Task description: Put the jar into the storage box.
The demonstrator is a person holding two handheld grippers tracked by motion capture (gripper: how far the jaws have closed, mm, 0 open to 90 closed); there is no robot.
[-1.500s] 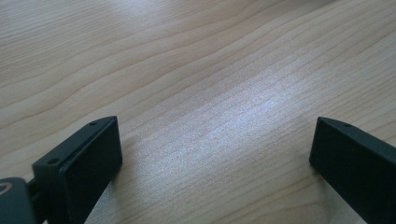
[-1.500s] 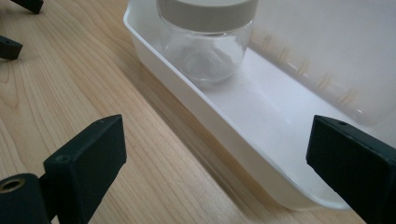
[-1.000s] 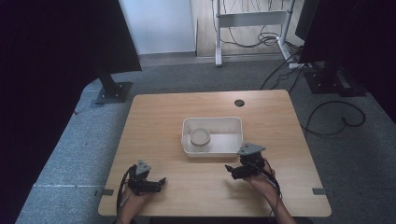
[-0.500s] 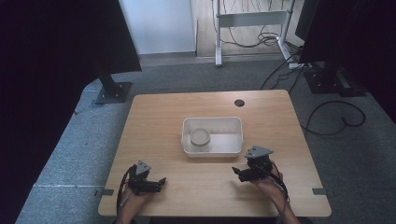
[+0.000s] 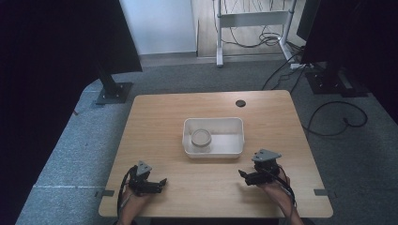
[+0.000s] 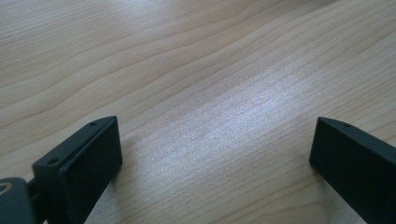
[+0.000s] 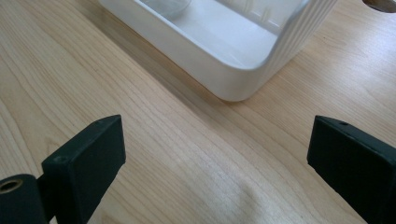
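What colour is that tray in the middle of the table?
White. The tray shows whole in the high view; the right gripper view shows its ribbed corner.

A: High view, fixed overhead on the person's side, faces forward and down. Whole wooden table [image 5: 211,187] plus floor beyond.

B: Left gripper view?

A: Low and close to the tabletop, looking along its jaws at bare wood grain.

B: Right gripper view?

A: Also low, close, aimed at the white tray [image 7: 243,70] corner. Shared with the high view: tray [image 5: 237,140] and surrounding tabletop.
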